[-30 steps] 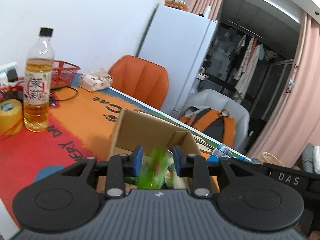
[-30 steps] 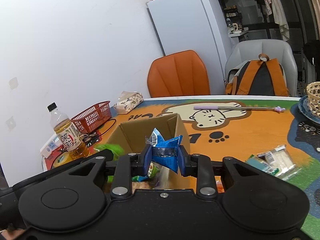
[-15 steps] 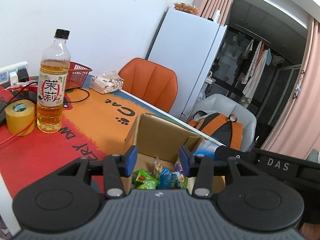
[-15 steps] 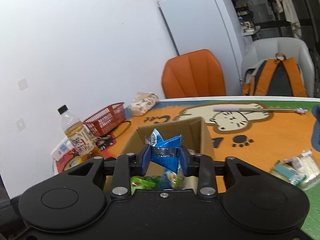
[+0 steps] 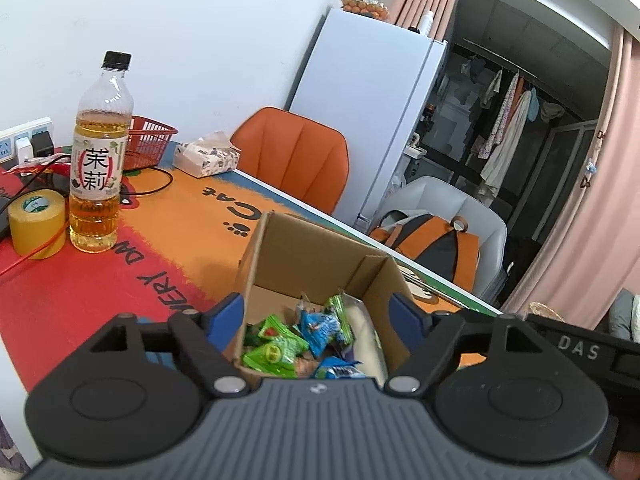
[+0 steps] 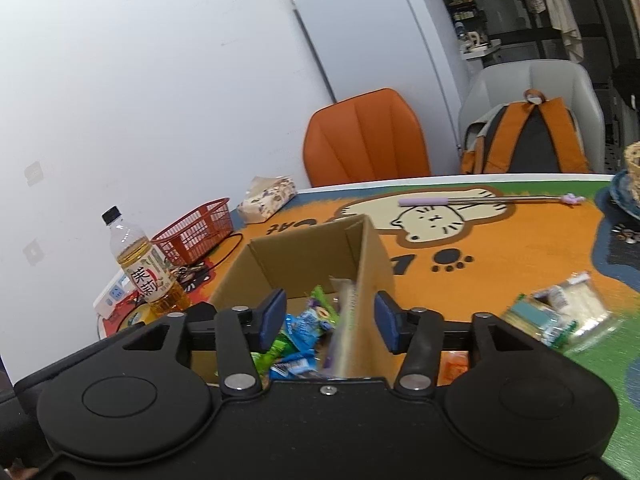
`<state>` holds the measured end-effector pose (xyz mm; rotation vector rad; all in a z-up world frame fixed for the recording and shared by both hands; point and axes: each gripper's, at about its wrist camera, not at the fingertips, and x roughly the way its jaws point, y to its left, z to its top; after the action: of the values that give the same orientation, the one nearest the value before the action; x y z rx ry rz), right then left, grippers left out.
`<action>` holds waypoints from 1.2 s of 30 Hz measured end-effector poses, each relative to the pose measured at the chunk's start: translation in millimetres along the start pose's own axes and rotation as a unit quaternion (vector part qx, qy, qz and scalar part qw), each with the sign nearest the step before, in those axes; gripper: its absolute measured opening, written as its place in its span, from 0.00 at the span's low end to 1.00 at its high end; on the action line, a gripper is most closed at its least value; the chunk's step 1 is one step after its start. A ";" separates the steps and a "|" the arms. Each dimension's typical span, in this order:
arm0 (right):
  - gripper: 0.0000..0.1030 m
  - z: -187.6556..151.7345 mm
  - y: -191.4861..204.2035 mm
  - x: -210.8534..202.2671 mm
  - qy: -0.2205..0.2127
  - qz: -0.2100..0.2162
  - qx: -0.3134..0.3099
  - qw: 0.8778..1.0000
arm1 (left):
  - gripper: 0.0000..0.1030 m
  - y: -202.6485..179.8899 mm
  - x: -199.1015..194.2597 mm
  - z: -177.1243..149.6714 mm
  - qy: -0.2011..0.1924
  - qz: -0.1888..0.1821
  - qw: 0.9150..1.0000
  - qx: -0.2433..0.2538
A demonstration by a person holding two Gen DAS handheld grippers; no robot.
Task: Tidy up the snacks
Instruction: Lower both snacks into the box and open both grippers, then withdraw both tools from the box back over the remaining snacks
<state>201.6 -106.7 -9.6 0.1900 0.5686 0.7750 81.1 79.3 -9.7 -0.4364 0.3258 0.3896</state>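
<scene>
From the left wrist, the left gripper (image 5: 318, 314) has just been opening and grips nothing; below it the cardboard box (image 5: 316, 258) already contains green and blue snack packets (image 5: 298, 338).

From the right wrist, the right gripper (image 6: 328, 320) has likewise just been opening, released over the box. To its right, wrapped snacks (image 6: 560, 314) remain on the table (image 6: 520, 248), so sorting looks unfinished.

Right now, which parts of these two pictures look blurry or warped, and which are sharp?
Left wrist view: the tea bottle and the cardboard box are sharp; the fisheye bends the fridge and curtain near the edges. Right wrist view: the clear-wrapped packet on the mat is smeared by motion, the box's near wall is soft, and the fridge leans.
</scene>
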 end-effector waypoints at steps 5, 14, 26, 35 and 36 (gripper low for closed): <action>0.63 -4.2 -15.6 -14.9 -0.004 -0.017 0.013 1.000 | 0.85 -8.8 -3.5 -5.6 0.003 -0.002 1.000 0.006; 0.77 -10.6 -42.9 -48.2 -0.022 -0.046 0.031 0.998 | 0.86 -32.5 -11.3 -18.1 0.013 -0.020 0.999 0.022; 0.81 -22.2 -74.3 -82.5 -0.020 -0.075 0.040 0.996 | 0.87 -66.6 -17.6 -35.7 0.028 -0.062 0.996 0.049; 0.84 -33.6 -86.8 -93.5 -0.010 -0.086 0.041 0.995 | 0.87 -77.5 -17.0 -50.9 0.049 -0.078 0.993 0.069; 0.84 -35.5 -87.9 -94.3 -0.008 -0.086 0.041 0.995 | 0.87 -79.3 -17.0 -52.4 0.051 -0.079 0.993 0.071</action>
<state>181.3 -236.9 -32.1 0.2200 0.5934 0.5821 88.7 -16.3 -20.9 -0.3395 0.4126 0.1890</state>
